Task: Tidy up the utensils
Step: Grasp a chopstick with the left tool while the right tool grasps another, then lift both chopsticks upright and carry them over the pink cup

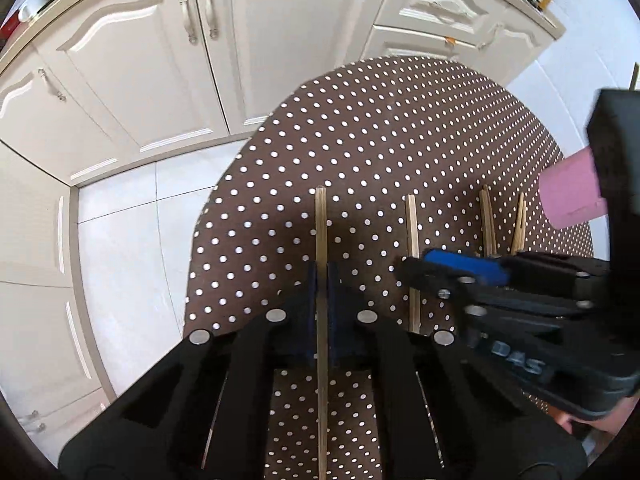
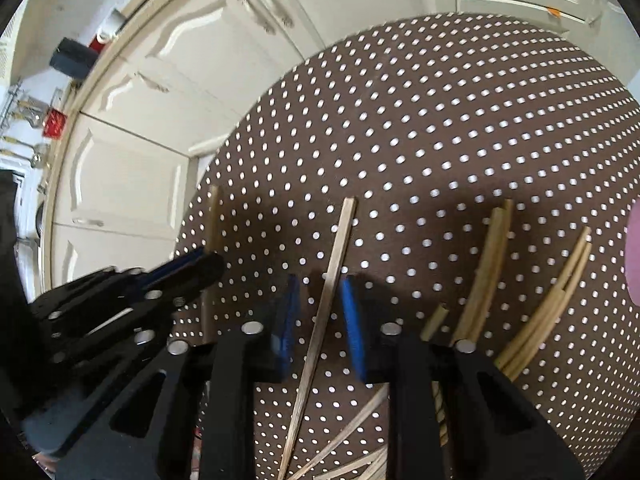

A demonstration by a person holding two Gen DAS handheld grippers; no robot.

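At the bottom centre of the left wrist view, my left gripper (image 1: 321, 280) has its blue pads pressed together on one chopstick (image 1: 320, 232), which runs straight up the middle of the frame between the fingers and ends a little above them. In the right wrist view, my right gripper (image 2: 320, 312) is spread, with its blue pads (image 2: 353, 328) on both sides of a second chopstick (image 2: 332, 276); the pads do not touch it, and this stick lies slanted on the table. More thin sticks cross each other at the bottom of that frame, under the gripper. To the right of the spread gripper, a pair of chopsticks (image 2: 486, 272) lies side by side, and another bundle (image 2: 548, 308) lies further to the right, near the frame edge. All these lie on the brown tablecloth with white dots (image 2: 440, 120), which covers a round table. At the right edge of the left wrist view I see a pink cylinder (image 1: 570, 196), partly hidden by black hardware. Beyond the table, in the upper part of both frames, stand the cream kitchen cabinets (image 1: 132, 64), with white floor tiles (image 1: 132, 248) below them.
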